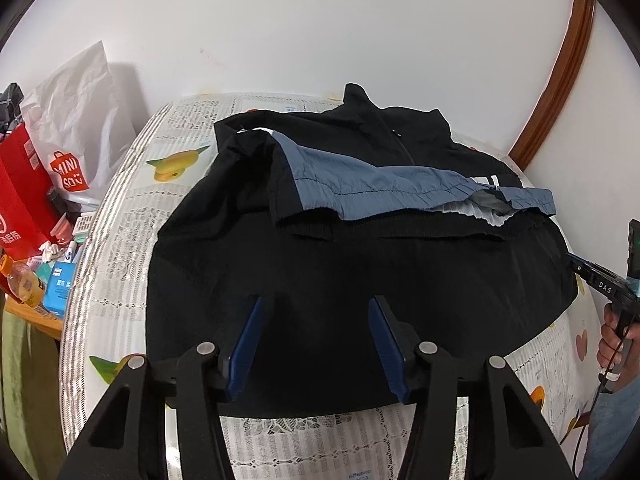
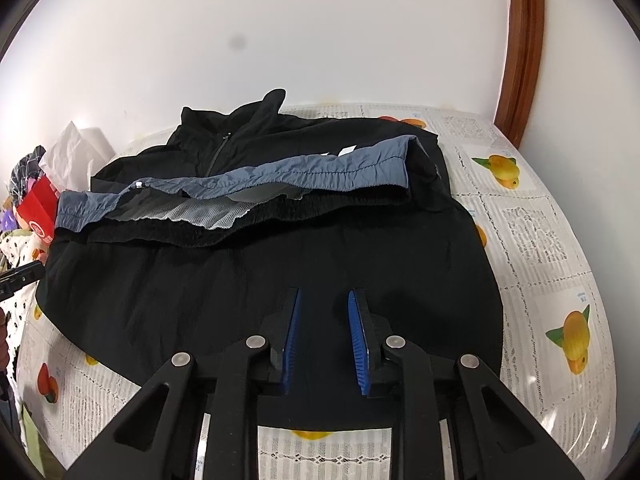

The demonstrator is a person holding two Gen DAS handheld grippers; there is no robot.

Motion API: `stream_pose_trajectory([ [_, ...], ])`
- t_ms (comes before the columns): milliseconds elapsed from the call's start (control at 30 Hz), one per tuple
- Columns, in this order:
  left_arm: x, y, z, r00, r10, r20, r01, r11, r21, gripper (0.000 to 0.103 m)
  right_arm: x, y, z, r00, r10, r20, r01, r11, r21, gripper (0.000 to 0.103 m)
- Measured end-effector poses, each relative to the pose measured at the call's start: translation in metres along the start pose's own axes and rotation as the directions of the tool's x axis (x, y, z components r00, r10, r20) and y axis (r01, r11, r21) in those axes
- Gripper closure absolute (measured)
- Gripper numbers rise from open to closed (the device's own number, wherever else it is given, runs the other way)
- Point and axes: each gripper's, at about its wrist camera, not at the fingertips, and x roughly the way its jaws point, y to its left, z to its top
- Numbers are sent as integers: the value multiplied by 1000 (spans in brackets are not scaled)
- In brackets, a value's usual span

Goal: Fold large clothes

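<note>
Both grippers, left (image 1: 316,344) and right (image 2: 325,340), hover with fingers apart and empty over the near hem of the black jacket (image 1: 360,280), spread on the patterned tablecloth (image 2: 532,240), its blue-grey sleeve (image 1: 380,188) already folded across, probably ready for lifting the hem.

Right tool (image 1: 576,266) cut off at edge

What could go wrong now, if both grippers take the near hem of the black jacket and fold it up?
1. The blue-grey sleeve lies loose across the black jacket; lifting the hem may drag it out of place.
2. The left gripper and right gripper are open above smooth cloth, so they may pinch only one layer.
</note>
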Motion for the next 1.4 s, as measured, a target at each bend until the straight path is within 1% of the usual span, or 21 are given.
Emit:
stream_pose_trajectory([
  [233,6,-3,2,1000,-10,-7,10,1000,16,57,3,-3,1,1000,0,-3,0,1000,2,81],
  [733,18,-6,0,999,-17,-31,18,1000,20,59,10,-7,-1,1000,1,-12,-1,1000,10,81],
  [1400,33,-8,7,999,-18,-49,19,999,28,60,22,-5,2,1000,8,-28,-8,1000,10,81],
])
